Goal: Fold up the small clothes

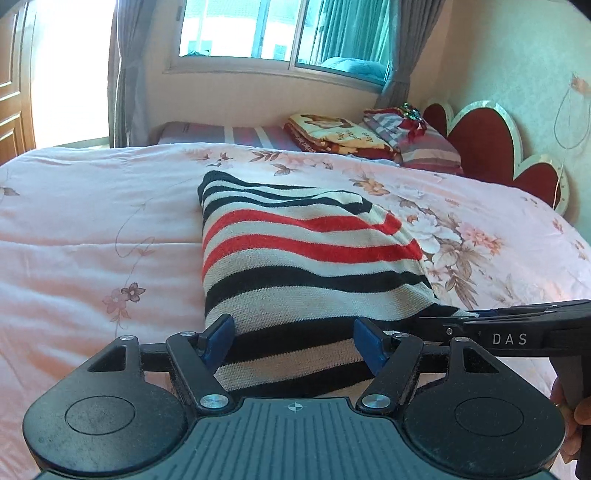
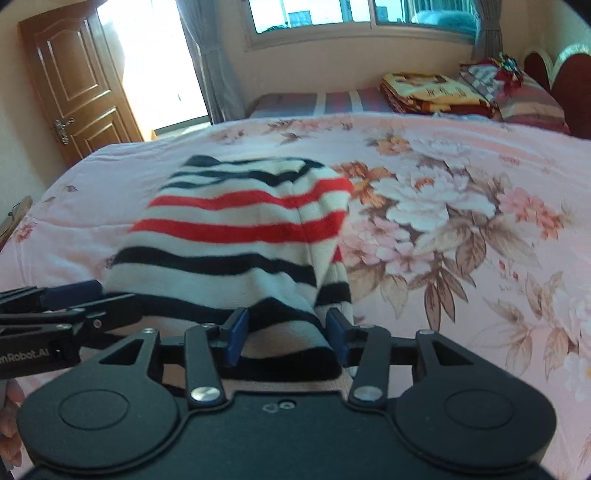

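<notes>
Nearest the lens in my left wrist view is my left gripper (image 1: pixel 293 345), its blue-padded fingers (image 1: pixel 219 338) spread wide with the near edge of the garment lying between them; the pads do not press the cloth. The garment is a small knitted sweater with black, cream and red stripes (image 1: pixel 295 251), folded into a narrow block that runs from the near edge of the bed away toward the far side. It rests on a pink quilt printed with flowers and brown leaves (image 1: pixel 92 221), which covers the bed.

My right gripper (image 2: pixel 284 332) is at the near right corner of the same sweater (image 2: pixel 236 229). Its blue pads (image 2: pixel 236 330) stand apart, with a fold of striped knit between them; whether they bear on the cloth I cannot tell. In the left view this tool enters from the right and lies flat against the sweater's near right corner (image 1: pixel 517 317).

The large flower print lies to the right of the sweater. At the far right of the bed sit a folded red and yellow blanket (image 1: pixel 340 136) and striped pillows (image 1: pixel 424 147), against a red scalloped headboard (image 1: pixel 491 140). A window with grey curtains (image 1: pixel 280 33) is on the far wall, and a brown panelled wooden door (image 2: pixel 77 77) stands at far left.
</notes>
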The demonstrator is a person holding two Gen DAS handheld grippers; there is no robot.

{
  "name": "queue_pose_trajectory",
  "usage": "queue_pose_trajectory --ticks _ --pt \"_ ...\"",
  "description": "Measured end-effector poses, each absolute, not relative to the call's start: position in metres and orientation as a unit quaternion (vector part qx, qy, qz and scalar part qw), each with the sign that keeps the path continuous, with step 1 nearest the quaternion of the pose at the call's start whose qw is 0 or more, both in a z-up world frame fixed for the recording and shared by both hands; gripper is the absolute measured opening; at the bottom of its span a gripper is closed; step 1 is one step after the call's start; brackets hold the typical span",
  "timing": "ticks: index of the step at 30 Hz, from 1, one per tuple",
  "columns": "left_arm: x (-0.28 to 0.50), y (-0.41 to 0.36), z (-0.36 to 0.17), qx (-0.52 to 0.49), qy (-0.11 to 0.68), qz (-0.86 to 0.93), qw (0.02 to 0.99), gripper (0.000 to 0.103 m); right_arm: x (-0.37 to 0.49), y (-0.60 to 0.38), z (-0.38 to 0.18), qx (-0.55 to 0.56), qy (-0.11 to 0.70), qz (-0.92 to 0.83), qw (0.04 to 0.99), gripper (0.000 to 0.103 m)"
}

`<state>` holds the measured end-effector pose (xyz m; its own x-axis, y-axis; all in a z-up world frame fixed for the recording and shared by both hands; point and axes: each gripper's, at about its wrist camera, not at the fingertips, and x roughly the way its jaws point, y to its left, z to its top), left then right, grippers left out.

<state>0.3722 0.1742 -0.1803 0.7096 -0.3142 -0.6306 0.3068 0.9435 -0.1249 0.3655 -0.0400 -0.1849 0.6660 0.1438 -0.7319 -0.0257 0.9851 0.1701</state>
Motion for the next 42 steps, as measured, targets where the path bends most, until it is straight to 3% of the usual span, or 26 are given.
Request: queue_pose_trajectory --ticks 1,3,4,5,6,9,12,15,17,24,30,34,42 --pt "0.372 0.174 -0.178 -0.004 0.343 -0.167 0.924 0.071 0.365 -0.046 -0.191 0.093 0.409 0.048 0.906 0.047" --pt "0.373 0.176 -0.176 -0.017 0.354 -0.166 0.920 0.087 0.360 -0.048 -0.189 0.101 0.404 0.045 0.908 0.048" --pt "0.374 0.178 -0.175 -0.030 0.365 -0.164 0.916 0.090 0.357 -0.047 -0.185 0.104 0.399 0.044 0.910 0.052" --pt "0.374 0.180 -0.174 -0.040 0.373 -0.159 0.913 0.090 0.353 -0.047 -0.182 0.110 0.395 0.044 0.911 0.063" --pt "0.373 0.181 -0.173 -0.047 0.376 -0.156 0.912 0.090 0.349 -0.048 -0.178 0.118 0.389 0.043 0.912 0.066" --pt "0.368 0.180 -0.171 -0.049 0.379 -0.144 0.913 0.093 0.338 -0.051 -0.167 0.127 0.381 0.042 0.915 0.068" --pt "0.362 0.177 -0.166 -0.053 0.387 -0.122 0.912 0.103 0.331 -0.052 -0.159 0.126 0.386 0.041 0.913 0.079" --pt "0.353 0.172 -0.159 -0.045 0.396 -0.098 0.912 0.103 0.325 -0.053 -0.153 0.120 0.394 0.045 0.910 0.082" --pt "0.347 0.168 -0.155 -0.032 0.409 -0.077 0.908 0.103 0.322 -0.054 -0.151 0.124 0.403 0.049 0.906 0.094" --pt "0.292 0.162 -0.124 -0.028 0.397 -0.046 0.916 0.103 0.288 -0.062 -0.129 0.149 0.416 0.085 0.893 0.099" --pt "0.221 0.153 -0.081 -0.005 0.330 -0.027 0.943 0.103 0.235 -0.072 -0.097 0.125 0.382 0.100 0.910 0.102" --pt "0.180 0.151 -0.059 -0.033 0.324 -0.025 0.945 0.103 0.196 -0.082 -0.082 0.128 0.362 0.103 0.917 0.102" --pt "0.113 0.146 -0.038 0.009 0.306 0.025 0.952 0.103 0.124 -0.089 -0.054 0.082 0.326 0.090 0.937 0.102"
